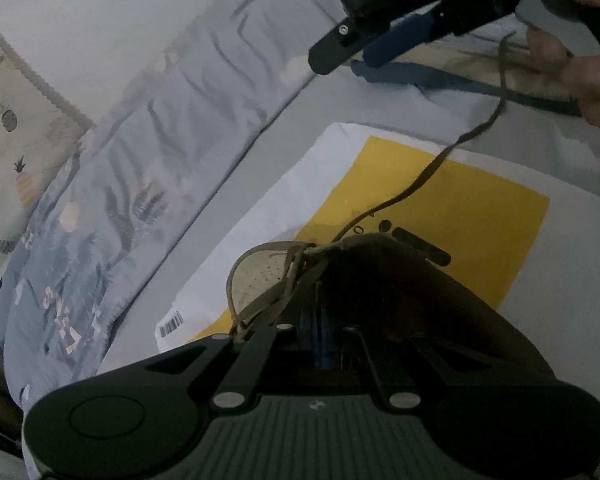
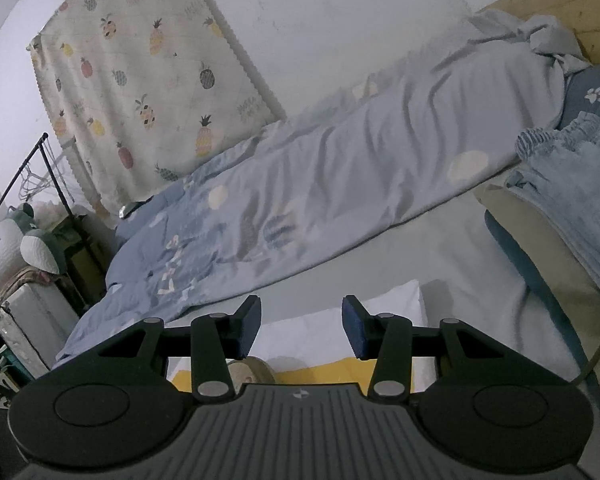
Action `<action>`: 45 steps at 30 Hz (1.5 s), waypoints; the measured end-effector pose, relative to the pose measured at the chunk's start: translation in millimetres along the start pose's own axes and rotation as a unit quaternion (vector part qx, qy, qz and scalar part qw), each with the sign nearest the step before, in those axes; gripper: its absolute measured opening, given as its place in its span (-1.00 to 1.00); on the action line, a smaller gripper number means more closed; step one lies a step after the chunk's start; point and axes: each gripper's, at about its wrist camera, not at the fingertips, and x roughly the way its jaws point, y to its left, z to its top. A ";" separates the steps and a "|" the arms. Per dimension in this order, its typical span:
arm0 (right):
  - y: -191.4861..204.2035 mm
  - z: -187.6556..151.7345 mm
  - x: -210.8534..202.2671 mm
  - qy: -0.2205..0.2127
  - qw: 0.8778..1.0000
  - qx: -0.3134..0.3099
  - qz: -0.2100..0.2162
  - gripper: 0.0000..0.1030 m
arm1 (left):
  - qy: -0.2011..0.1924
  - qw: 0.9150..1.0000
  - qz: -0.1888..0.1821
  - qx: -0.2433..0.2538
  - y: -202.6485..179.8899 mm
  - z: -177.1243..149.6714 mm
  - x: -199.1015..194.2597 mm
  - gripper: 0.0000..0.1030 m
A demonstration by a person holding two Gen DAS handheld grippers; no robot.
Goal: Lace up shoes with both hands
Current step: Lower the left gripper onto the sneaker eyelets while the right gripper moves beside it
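Tan flat lace (image 1: 428, 172), woven and limp, runs from the shoe (image 1: 260, 276) up across the yellow sheet (image 1: 460, 216) toward the person's hand (image 1: 580, 64) at upper right of the left-wrist view. The shoe sits right under the left gripper (image 1: 320, 300), on the sheet, which lies on a white mailer (image 1: 284, 184) on the grey bed sheet (image 1: 540, 272). Its upper is pale, perforated, soft-looking; a lace loop curls off its near side.

Step in hand, as I judge it: mid-lacing. The left gripper's jaws are together, down at the eyelet area w/ lace strands bunched at the tips (prob. pinching a strand, but it's dark and shadowed there, so I can't say which one, or whether it truly grips). The right gripper (image 2: 302, 330) hangs above and apart from the shoe, blue pads (image 2: 356, 332) spread, nothing between them; the long free end trails near the hand holding it rather than through the jaws.

Next move, my guess: right gripper needs to take that free end near its tip, then feed it to an eyelet while the left steadies the shoe. The lace is floppy, so a grip close to the tip matters; slack may snag.

Background: rumpled blue quilt (image 2: 340, 184), soft folds; pineapple-print curtain (image 2: 140, 80).
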 end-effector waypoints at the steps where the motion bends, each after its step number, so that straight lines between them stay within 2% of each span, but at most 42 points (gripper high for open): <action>1: -0.2 0.4 0.0 0.001 1.000 0.000 0.002 -0.11 | 0.000 1.000 0.001 0.003 -0.4 0.8 0.4 -0.98; 4: -0.4 1.1 0.2 0.008 1.000 0.001 0.017 -0.11 | -0.019 1.000 0.010 0.002 0.5 1.5 -4.9 -0.98; 7: 0.4 0.4 0.3 0.016 0.998 0.013 0.063 -0.14 | -0.059 0.998 0.021 -0.028 6.4 2.4 -18.5 -0.97; 9: 1.2 -0.6 0.3 0.022 0.994 0.028 0.106 -0.34 | -0.095 0.993 0.016 -0.064 14.0 3.5 -30.4 -0.97; 11: 3.3 -1.2 0.1 0.026 0.988 0.038 0.145 -0.38 | -0.120 0.989 0.006 -0.090 20.7 5.6 -40.1 -0.98; 13: 6.0 -2.3 0.4 0.032 0.982 0.045 0.182 -0.43 | -0.136 0.985 -0.005 -0.108 25.6 8.2 -47.6 -0.98; 17: 12.1 -4.3 2.2 0.044 0.976 0.043 0.209 -0.43 | -0.142 0.982 -0.020 -0.125 31.1 12.0 -53.2 -0.98; 22: 16.8 -6.2 4.5 0.054 0.972 0.039 0.223 -0.44 | -0.148 0.980 -0.025 -0.129 33.1 11.9 -55.0 -0.98; 25: 20.4 -8.5 5.7 0.060 0.972 0.031 0.225 -0.73 | -0.153 0.978 -0.029 -0.136 34.4 11.0 -56.0 -0.98; 29: 22.3 -10.7 7.6 0.063 0.973 0.033 0.220 -0.88 | -0.158 0.976 -0.032 -0.144 33.7 9.7 -57.2 -0.97; 34: 17.0 -10.7 11.4 0.066 0.971 0.065 0.222 -0.90 | -0.162 0.973 -0.037 -0.158 35.3 10.3 -57.1 -0.97; 41: 18.6 -11.8 13.0 0.066 0.973 0.062 0.213 -0.90 | -0.163 0.973 -0.041 -0.160 32.7 9.5 -57.6 -0.97; 45: 14.9 -10.8 13.4 0.064 0.973 0.074 0.209 -0.90 | -0.142 0.978 -0.033 -0.146 29.4 8.4 -52.5 -0.97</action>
